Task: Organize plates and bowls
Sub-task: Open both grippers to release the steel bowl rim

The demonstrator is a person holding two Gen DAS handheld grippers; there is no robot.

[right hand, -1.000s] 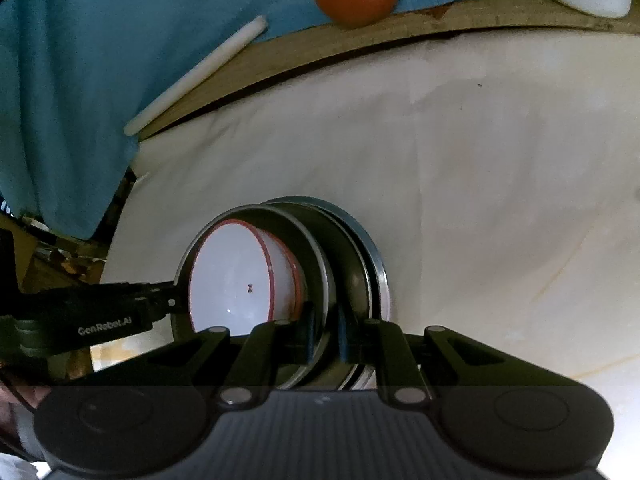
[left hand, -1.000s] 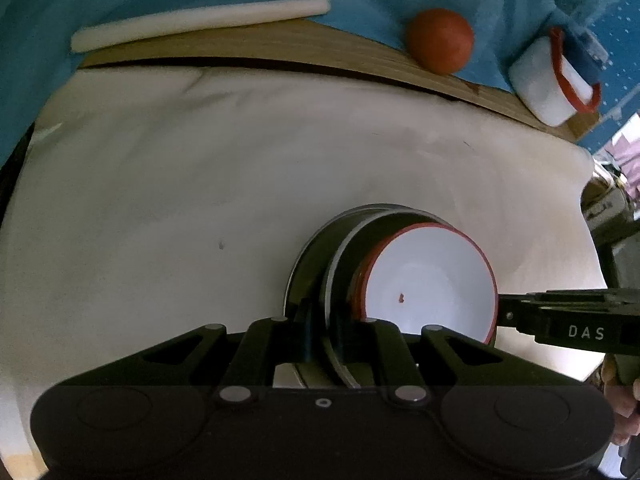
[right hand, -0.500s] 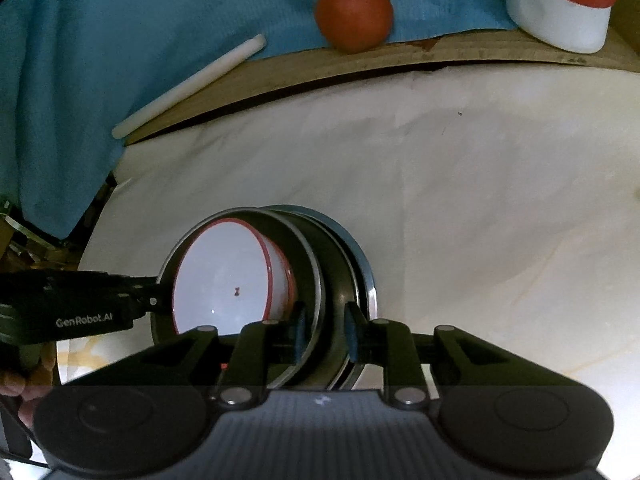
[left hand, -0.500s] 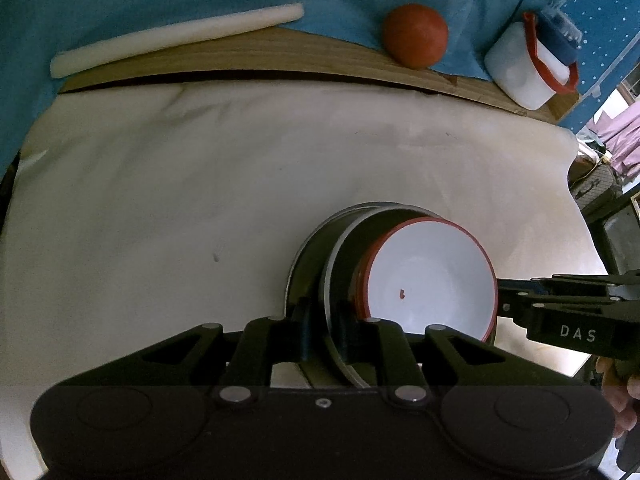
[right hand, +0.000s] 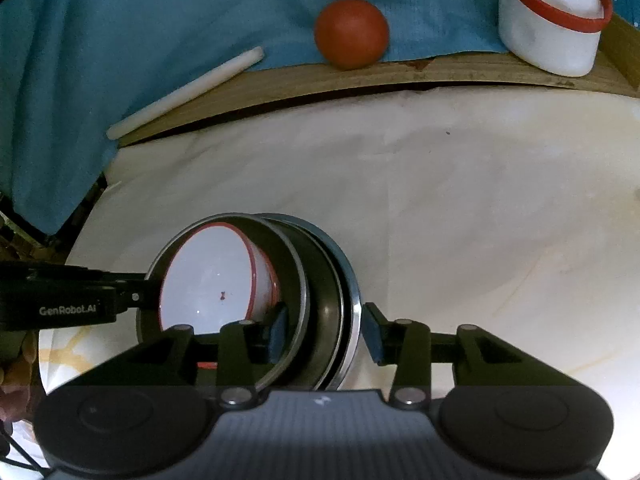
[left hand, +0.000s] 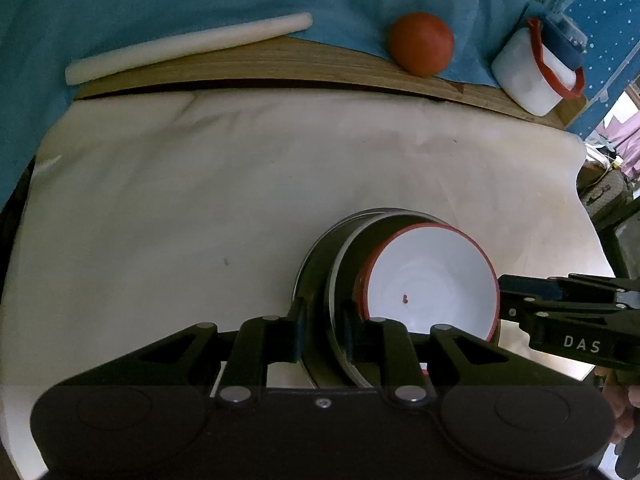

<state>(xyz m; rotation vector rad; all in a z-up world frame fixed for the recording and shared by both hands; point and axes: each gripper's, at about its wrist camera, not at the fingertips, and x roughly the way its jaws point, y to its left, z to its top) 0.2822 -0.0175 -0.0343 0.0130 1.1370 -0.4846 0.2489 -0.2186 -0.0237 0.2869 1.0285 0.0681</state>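
Note:
A white bowl (left hand: pixel 432 292) with a red rim sits in a stack of steel plates (left hand: pixel 316 264) on the cream cloth. My left gripper (left hand: pixel 325 332) straddles the near rims of the plates. Its jaws are opening, and the pads look slightly off the metal. In the right wrist view the bowl (right hand: pixel 208 280) and plates (right hand: pixel 320 280) lie just ahead of my right gripper (right hand: pixel 324 334). Its jaws are also opening, with the plate rims between them. The right pad stands clear of the outer rim. Each gripper shows in the other's view, at the opposite side of the stack.
Along the back, on a wooden board (left hand: pixel 280 64) and blue cloth, lie a white rod (left hand: pixel 188 46), a red ball (left hand: pixel 421 44) and a white tub with a red band (left hand: pixel 528 76). The cream cloth (right hand: pixel 480 220) spreads wide around the stack. A hand (left hand: pixel 624 412) holds the right gripper.
Both grippers' jaws have spread apart at the plate rims, the right one much wider. The right wrist has tipped, bringing more of the back board into view. The stack stays put.

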